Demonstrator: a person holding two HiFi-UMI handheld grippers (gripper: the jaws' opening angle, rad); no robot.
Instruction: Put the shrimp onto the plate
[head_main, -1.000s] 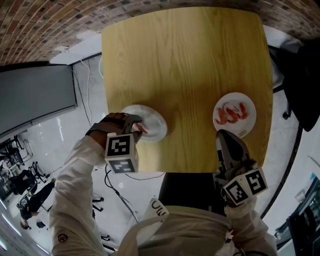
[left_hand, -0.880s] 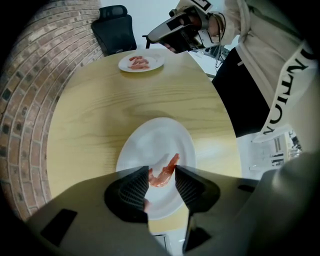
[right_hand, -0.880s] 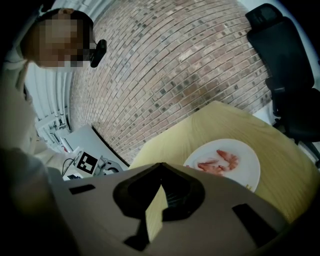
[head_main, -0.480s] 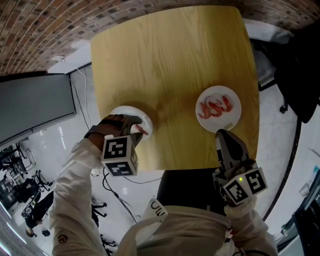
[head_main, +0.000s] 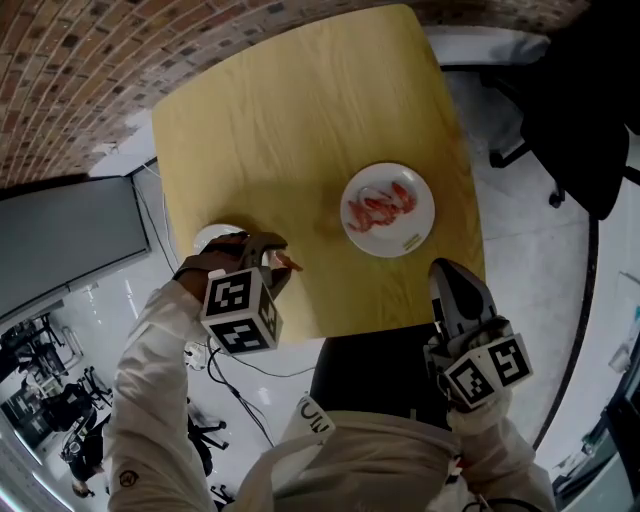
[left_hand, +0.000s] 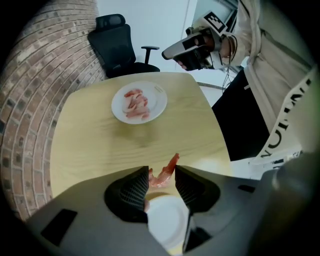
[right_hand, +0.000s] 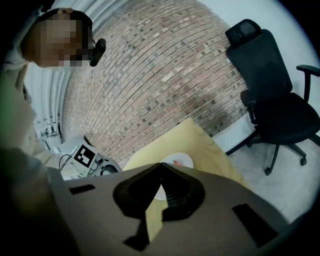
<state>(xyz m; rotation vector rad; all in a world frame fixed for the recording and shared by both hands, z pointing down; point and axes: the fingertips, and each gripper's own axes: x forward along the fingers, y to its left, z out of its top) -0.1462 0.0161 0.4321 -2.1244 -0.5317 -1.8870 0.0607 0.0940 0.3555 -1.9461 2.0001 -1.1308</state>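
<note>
left gripper (head_main: 272, 258) carrying one shrimp (left_hand: 167, 170) above the table (head_main: 300, 120)
jaws clenched on the shrimp, near the small white plate (head_main: 208, 238); right gripper (head_main: 450, 285) pinched closed, empty; plate of shrimp (head_main: 425, 200) well apart.

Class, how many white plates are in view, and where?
2. One plate, holding shrimp, sits on the wooden table; the other plate lies near its edge, partly hidden under the left gripper.
</note>
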